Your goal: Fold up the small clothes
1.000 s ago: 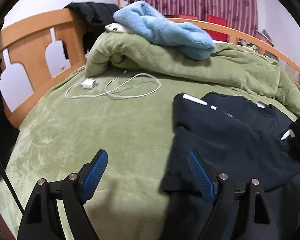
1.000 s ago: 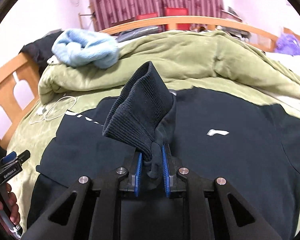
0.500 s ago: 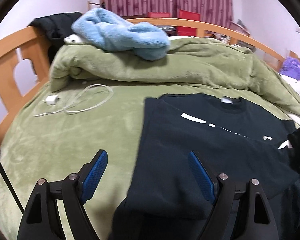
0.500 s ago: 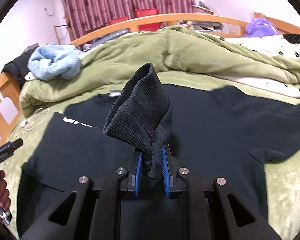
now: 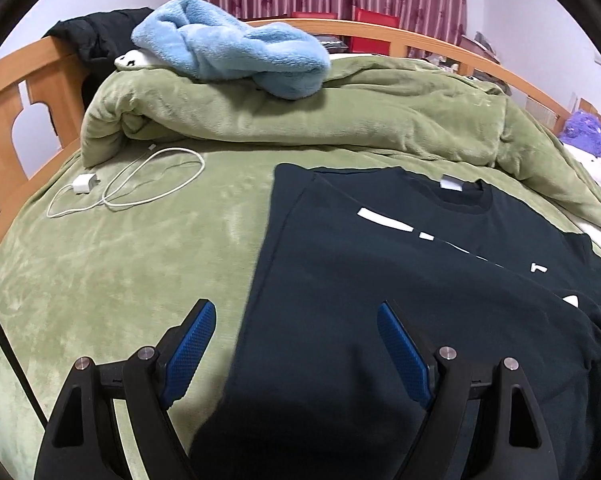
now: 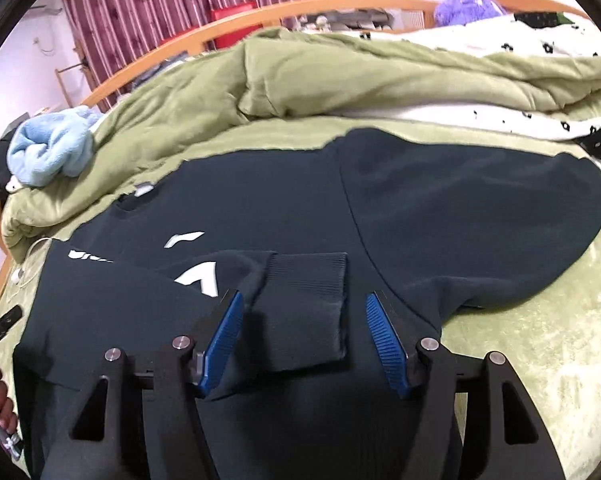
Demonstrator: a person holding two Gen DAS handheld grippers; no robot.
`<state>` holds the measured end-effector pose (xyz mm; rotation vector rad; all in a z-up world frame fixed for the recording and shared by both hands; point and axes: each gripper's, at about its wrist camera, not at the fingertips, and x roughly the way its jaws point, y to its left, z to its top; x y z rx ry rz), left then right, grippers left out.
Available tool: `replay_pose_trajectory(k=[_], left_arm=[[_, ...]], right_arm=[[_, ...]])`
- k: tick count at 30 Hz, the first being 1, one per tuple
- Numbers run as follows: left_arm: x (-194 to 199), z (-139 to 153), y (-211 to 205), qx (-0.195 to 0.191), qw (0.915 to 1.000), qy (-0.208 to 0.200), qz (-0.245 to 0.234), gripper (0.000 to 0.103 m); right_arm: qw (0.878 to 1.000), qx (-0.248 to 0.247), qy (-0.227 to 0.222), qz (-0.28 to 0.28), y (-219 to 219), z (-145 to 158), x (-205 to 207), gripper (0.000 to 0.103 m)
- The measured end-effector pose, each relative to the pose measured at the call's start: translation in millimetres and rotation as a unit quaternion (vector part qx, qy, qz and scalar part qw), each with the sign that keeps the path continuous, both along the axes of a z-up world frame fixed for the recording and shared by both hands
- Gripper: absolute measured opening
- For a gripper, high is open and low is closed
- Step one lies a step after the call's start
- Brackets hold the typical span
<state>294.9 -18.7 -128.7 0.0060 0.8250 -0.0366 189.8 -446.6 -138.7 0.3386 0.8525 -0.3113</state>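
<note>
Sweatshirt, the dark navy cotton one with white lettering [image 6: 260,208], lies flat on the green plush bedspread [image 5: 112,264]. Right gripper [image 6: 304,322] just let go, jaws wide now, so the ribbed cuff [image 6: 304,304] sits folded across the chest. Left gripper [image 5: 294,350] hovers wide, empty. No containers around.

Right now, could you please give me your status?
Left gripper and right gripper open. Ribbed cuff lies on dark navy sweatshirt. White charger cable well clear.
</note>
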Motion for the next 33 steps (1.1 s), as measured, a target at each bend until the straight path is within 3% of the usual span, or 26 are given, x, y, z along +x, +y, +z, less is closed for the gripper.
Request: replay_pose_trajectory(k=[2, 4, 5, 7, 11, 14, 17, 20, 23, 25, 27, 33], left_arm=[[0.8, -1.3, 6.1, -0.002, 1.0000, 0.001, 0.007, 0.082], [2.2, -3.2, 10.0, -0.001, 0.9999, 0.002, 0.014, 0.082], [3.4, -4.7, 11.4, -0.001, 0.9998, 0.004, 0.018, 0.082], [6.0, -7.7, 12.6, -0.005, 0.9997, 0.010, 0.020, 0.082], [9.0, -10.7, 8.7, -0.008, 0.9997, 0.012, 0.018, 0.082], [9.8, -13.8, 2.9, -0.005, 0.9998, 0.015, 0.013, 0.082], [11.6, -21.9, -2.0, 0.010, 0.9995, 0.023, 0.016, 0.082], [13.6, -31.7, -4.2, 0.009, 0.9991, 0.038, 0.019, 0.082], [12.5, -32.2, -4.3, 0.008, 0.9990, 0.035, 0.025, 0.082], [11.9, -28.5, -4.1, 0.004, 0.9990, 0.032, 0.030, 0.082], [12.9, -22.2, -4.7, 0.001, 0.9991, 0.026, 0.035, 0.082], [15.4, -4.1, -20.6, 0.001, 0.9988, 0.002, 0.048, 0.082]], right_arm=[[1.000, -0.005, 0.027, 0.004, -2.0, -11.7, 10.9, 0.061], [0.999, 0.002, 0.042, 0.018, 0.0, -24.2, 18.4, 0.038], [0.999, 0.000, 0.049, 0.022, 2.5, -28.1, 21.8, 0.035], [0.998, -0.040, 0.040, 0.037, 11.0, -25.7, 26.3, 0.014], [0.996, -0.071, -0.023, 0.048, 7.1, 3.8, 25.0, 0.008], [0.997, -0.059, -0.027, 0.030, -13.3, 10.3, 25.9, 0.008], [0.998, -0.058, 0.008, 0.025, -20.3, -8.0, 30.7, 0.010], [0.998, -0.034, 0.049, 0.029, -24.8, -28.0, 32.1, 0.022], [0.999, -0.020, 0.036, 0.028, -37.3, -20.4, 18.8, 0.033], [0.999, -0.037, 0.022, 0.002, -53.7, -7.4, 7.7, 0.054], [0.998, -0.060, 0.011, -0.033, -79.6, 8.1, -6.3, 0.064], [0.992, -0.064, 0.017, -0.111, -164.9, 18.6, -44.9, 0.069]])
